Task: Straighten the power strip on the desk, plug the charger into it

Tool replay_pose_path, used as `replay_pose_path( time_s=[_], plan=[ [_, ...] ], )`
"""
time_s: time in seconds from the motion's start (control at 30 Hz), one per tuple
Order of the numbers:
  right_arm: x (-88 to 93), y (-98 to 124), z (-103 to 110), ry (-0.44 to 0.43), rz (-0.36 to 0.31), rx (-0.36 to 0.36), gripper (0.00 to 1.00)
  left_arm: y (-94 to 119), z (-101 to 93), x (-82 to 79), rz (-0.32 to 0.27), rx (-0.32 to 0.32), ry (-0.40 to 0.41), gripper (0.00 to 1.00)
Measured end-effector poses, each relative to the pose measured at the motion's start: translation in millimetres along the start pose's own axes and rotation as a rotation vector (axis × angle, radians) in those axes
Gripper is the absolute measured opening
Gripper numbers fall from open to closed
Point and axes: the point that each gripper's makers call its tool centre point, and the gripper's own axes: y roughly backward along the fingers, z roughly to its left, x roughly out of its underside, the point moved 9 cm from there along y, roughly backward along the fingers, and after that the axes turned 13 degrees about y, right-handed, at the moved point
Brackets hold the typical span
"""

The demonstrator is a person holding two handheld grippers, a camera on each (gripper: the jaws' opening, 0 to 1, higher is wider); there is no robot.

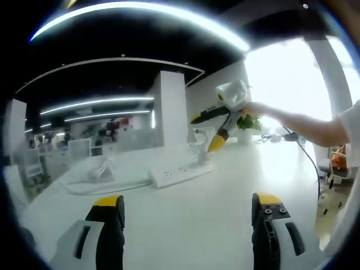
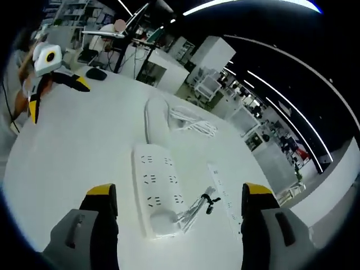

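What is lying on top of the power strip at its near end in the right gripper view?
A white charger rests on the near end of the power strip, its bundled cable trailing off beside it. Any sockets beneath the charger are covered; whether it is plugged in cannot be told.

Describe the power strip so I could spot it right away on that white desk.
Start from the big white desk. Between the right gripper's yellow-tipped fingers lies the power strip, a broad white slab with rows of sockets and a thick white cord looping off its far end. A coiled white cable and a slimmer white bar lie beside it; only the strip has sockets in several rows.
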Motion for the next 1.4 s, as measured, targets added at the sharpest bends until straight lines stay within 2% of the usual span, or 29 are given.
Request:
replay_pose_path(
  time_s=[0.3,0.6,0.83,1.13,1.4],
  plan=[
    [6.6,15,-1,-0.105,-0.099,0.059,0.92,-1,0.5,-2.4,-0.003,-0.003,-0.005,0.97],
    [12.3,32,8,-0.153,-0.13,0.114,0.91,-2,-0.4,-3.8,-0.004,-0.001,-0.008,0.97],
    [14.4,52,23,-0.208,-0.198,0.176,0.89,-3,2.0,-3.9,-0.004,-0.005,-0.004,0.97],
    [24.6,74,35,-0.301,-0.248,0.232,0.88,-2,3.9,-4.1,-0.006,-0.008,-0.003,0.97],
    [32.2,99,51,-0.351,-0.287,0.282,0.87,-2,5.0,-3.2,-0.006,-0.011,0.0,0.97]
  ],
)
